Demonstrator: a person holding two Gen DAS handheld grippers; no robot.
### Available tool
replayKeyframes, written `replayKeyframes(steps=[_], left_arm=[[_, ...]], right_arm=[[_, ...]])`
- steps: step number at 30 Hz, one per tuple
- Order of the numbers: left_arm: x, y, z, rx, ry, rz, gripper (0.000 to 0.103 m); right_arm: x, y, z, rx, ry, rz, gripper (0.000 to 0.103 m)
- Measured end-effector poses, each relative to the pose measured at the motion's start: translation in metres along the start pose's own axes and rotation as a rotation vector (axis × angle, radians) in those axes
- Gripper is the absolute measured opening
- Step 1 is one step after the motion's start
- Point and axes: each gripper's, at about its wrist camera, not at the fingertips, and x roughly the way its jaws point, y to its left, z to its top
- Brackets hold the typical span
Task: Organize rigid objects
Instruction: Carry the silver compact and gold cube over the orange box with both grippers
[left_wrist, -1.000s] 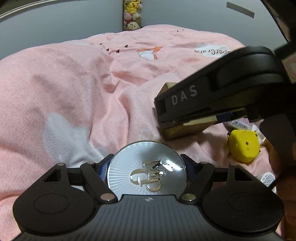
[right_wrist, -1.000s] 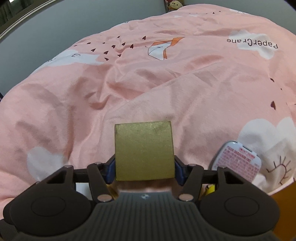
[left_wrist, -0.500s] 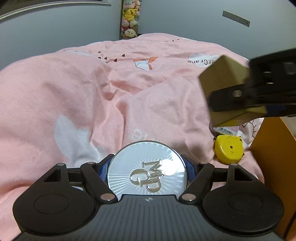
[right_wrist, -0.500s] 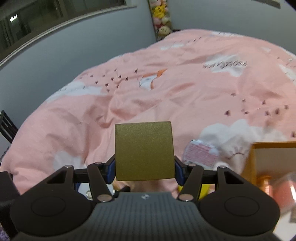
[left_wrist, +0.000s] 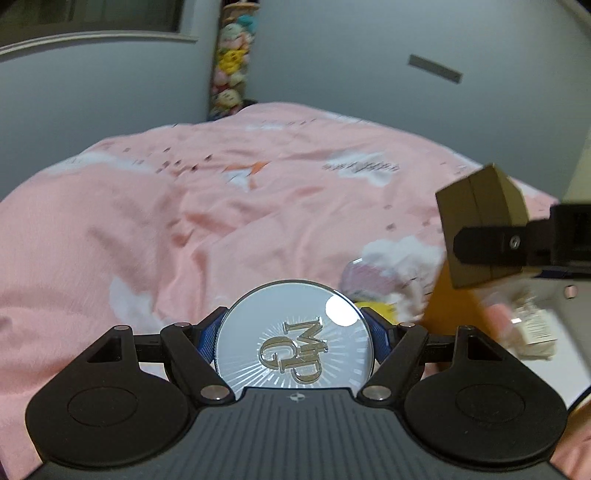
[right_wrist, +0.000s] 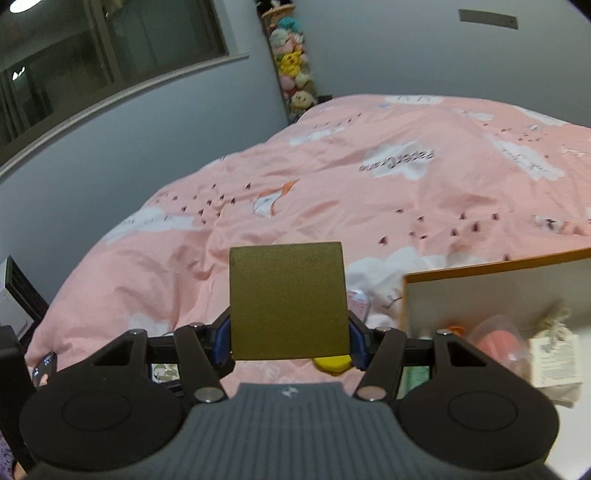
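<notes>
My left gripper (left_wrist: 294, 328) is shut on a round silver tin (left_wrist: 293, 336) with a gold monogram on its lid, held above the pink bed. My right gripper (right_wrist: 289, 334) is shut on a gold-olive box (right_wrist: 288, 299); the box also shows in the left wrist view (left_wrist: 480, 218), held high at the right. An orange-edged storage box (right_wrist: 495, 264) with white inside stands at the right and holds several items. A yellow object (right_wrist: 332, 362) and a pink-labelled white case (left_wrist: 364, 275) lie on the bed beside it.
A pink duvet (right_wrist: 332, 192) with cloud and crane prints covers the bed. Stuffed toys (right_wrist: 291, 62) hang in the far corner against grey walls. A window (right_wrist: 110, 40) is at the left. Dark furniture (right_wrist: 18, 291) stands at the bed's left edge.
Both grippers have risen and tilted up with their objects held. The right gripper has swung right, and the orange-edged box and its contents are in fuller view.
</notes>
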Motion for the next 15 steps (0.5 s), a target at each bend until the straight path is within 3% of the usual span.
replayKeyframes(steps=[4, 8, 15], left_arm=[[-0.014, -0.027, 0.012, 0.07, -0.007, -0.113, 0.087], [-0.026, -0.06, 0.022, 0.156, -0.011, -0.247, 0.087], [-0.018, -0.128, 0.032, 0.357, 0.074, -0.471, 0.087]], right_arm=[[-0.032, -0.021, 0.0, 0.056, -0.024, 0.008, 0.059], [-0.061, -0.042, -0.001, 0.044, -0.038, -0.075, 0.059], [-0.094, -0.098, -0.004, 0.057, 0.031, -0.214, 0.059]])
